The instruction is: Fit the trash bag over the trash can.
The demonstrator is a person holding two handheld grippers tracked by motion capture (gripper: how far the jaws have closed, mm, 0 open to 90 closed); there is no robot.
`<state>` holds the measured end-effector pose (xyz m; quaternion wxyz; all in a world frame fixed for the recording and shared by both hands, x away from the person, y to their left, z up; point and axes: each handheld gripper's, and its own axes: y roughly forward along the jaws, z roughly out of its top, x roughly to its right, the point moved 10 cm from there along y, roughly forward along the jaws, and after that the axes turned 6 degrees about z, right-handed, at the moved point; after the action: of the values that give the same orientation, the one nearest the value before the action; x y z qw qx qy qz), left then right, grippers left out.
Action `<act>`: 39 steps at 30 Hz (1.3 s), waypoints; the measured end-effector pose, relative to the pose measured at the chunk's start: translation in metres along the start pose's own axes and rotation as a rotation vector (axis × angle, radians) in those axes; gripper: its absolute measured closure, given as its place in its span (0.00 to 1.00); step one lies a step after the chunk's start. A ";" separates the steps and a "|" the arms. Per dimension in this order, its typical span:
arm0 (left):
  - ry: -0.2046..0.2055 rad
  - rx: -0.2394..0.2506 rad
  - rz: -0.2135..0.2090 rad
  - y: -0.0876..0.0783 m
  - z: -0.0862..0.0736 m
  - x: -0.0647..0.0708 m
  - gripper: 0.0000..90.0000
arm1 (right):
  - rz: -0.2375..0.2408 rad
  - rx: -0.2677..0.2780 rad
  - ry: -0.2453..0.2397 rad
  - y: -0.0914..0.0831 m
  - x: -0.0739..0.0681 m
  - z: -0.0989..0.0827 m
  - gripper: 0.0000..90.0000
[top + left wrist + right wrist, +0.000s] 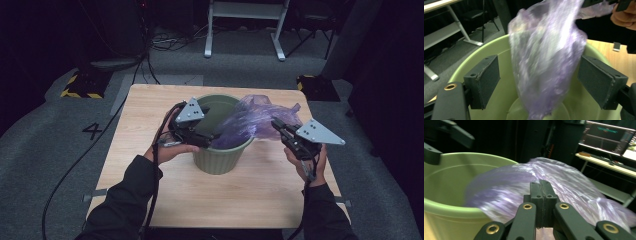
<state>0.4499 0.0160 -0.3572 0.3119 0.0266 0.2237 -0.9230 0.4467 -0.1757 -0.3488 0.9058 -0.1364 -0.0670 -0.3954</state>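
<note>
Wooden table (150, 150) supports a green bucket (220, 160). Purple plastic bag (250, 122) drapes from the bucket toward the right gripper (276, 124), whose jaws clamp its edge. Left gripper (539, 80) jaws stand apart, bag hanging between them untouched.

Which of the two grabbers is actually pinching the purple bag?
The right gripper: its jaws are shut on the purple bag. The left gripper has its jaws open wide over the green bin, the bag hanging loose between them.

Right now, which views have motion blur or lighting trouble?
High view: room dim, table lit evenly, purple bag fairly sharp. Left gripper view: bag smeared by motion, pads crisp. Right gripper view: bag and green bucket blurred, shut jaws sharp, background dark.
</note>
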 end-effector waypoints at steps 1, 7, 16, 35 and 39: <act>0.010 -0.001 -0.008 0.001 0.002 0.004 0.19 | 0.010 -0.002 -0.013 0.002 -0.005 0.002 1.00; 0.081 0.003 0.008 0.009 0.014 0.021 0.24 | 0.065 -0.025 -0.067 0.013 -0.029 0.007 1.00; 0.124 -0.028 0.037 0.027 0.019 0.036 0.43 | 0.129 -0.031 -0.084 0.017 -0.050 0.008 1.00; 0.141 -0.004 0.074 0.007 0.001 0.021 1.00 | 0.226 -0.037 -0.110 0.010 -0.076 0.010 0.72; 0.143 -0.013 0.096 0.000 -0.007 0.014 1.00 | 0.227 -0.034 -0.090 0.000 -0.074 0.008 0.58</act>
<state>0.4381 0.0113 -0.3662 0.3391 0.1008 0.2499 -0.9013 0.3961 -0.1215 -0.3585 0.9384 -0.1761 -0.0852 -0.2847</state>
